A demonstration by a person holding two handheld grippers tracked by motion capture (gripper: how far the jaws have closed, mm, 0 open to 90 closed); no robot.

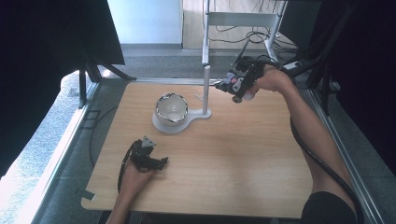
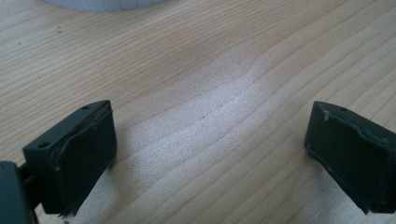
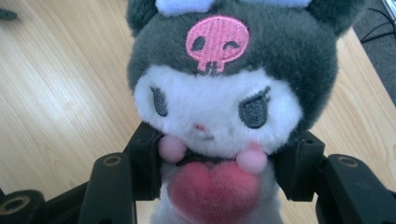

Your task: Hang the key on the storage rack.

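Jaws of right gripper (image 3: 215, 163) clamp plush doll (image 3: 224, 93); left gripper (image 2: 205, 154) wide beside bowl (image 1: 171, 109).

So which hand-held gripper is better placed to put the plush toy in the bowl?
Right: the right hand-held gripper already clamps the plush toy, raised near the bowl. The left rests open on the table.

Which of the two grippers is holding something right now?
The right gripper: its jaws clamp a plush toy. The left gripper is open over bare table.
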